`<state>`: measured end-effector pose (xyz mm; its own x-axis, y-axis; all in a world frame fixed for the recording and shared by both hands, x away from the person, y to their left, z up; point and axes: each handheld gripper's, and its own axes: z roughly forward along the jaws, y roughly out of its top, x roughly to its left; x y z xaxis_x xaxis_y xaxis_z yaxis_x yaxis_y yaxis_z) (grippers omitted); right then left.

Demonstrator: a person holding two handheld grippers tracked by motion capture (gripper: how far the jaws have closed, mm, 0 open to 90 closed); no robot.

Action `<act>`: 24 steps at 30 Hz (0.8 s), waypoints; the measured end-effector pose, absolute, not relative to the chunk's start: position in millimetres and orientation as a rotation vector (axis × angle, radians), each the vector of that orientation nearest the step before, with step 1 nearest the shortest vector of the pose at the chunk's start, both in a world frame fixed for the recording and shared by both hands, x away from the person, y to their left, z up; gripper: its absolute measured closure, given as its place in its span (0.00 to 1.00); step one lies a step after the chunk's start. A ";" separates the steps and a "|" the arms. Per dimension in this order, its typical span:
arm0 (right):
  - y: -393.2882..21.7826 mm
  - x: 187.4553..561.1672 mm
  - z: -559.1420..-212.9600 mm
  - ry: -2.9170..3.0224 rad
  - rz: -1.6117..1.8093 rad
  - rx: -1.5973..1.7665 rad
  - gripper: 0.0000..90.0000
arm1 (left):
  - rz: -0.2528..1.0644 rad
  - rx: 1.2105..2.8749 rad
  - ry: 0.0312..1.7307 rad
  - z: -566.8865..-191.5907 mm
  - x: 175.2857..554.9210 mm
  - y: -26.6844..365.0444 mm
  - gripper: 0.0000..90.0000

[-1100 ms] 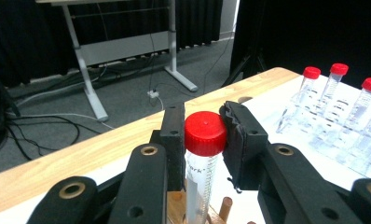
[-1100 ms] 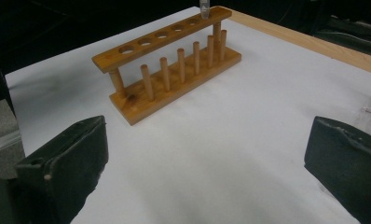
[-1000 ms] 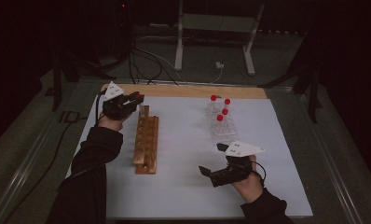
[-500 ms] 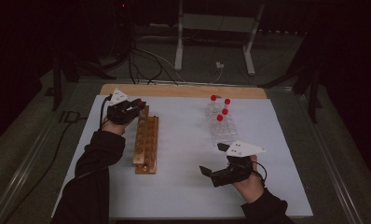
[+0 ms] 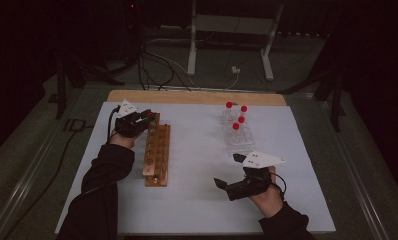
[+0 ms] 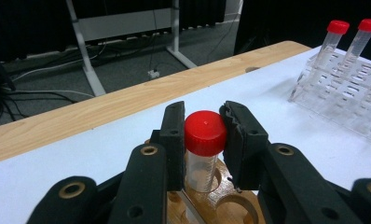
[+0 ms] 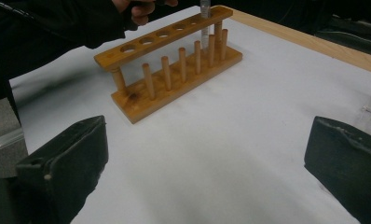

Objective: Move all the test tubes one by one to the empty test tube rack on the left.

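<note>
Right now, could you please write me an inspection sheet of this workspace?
Surface: white sheet on a wooden table.
Job's things: red-capped tube going into an end hole of the wooden rack; four capped tubes stand in the clear rack.
Clutter: nothing seen.
Grippers: left tongs shut on the red-capped tube's cap; right tongs open, holding nothing, over bare sheet.
Cables: one trails from the left tongs off the table edge; more lie on the floor behind.
Surroundings: dark room, white stand legs beyond the table.

Left hand-held gripper (image 6: pixel 205 140) is clamped shut (arm extended); right hand-held gripper (image 5: pixel 226 186) gapes wide.
</note>
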<state>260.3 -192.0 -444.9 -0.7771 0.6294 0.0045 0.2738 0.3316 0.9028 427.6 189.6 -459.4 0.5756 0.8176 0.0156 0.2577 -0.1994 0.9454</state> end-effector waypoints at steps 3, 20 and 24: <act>-192.2 260.4 -444.7 2.255 1.428 0.803 0.00 | 0.656 1.742 0.897 -459.5 427.9 190.1 0.80; -204.3 260.9 -431.0 2.176 1.493 0.807 0.00 | 0.609 1.732 0.865 -429.6 408.5 192.9 0.28; -210.6 264.2 -424.2 2.161 1.488 0.824 0.00 | 0.559 1.749 0.825 -418.7 393.9 192.2 0.12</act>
<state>264.2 -210.6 -424.2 -0.7515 0.6596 0.0117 0.2461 0.2639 0.9326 393.9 192.2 -418.7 0.6497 0.7597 -0.0256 0.2577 -0.1885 0.9477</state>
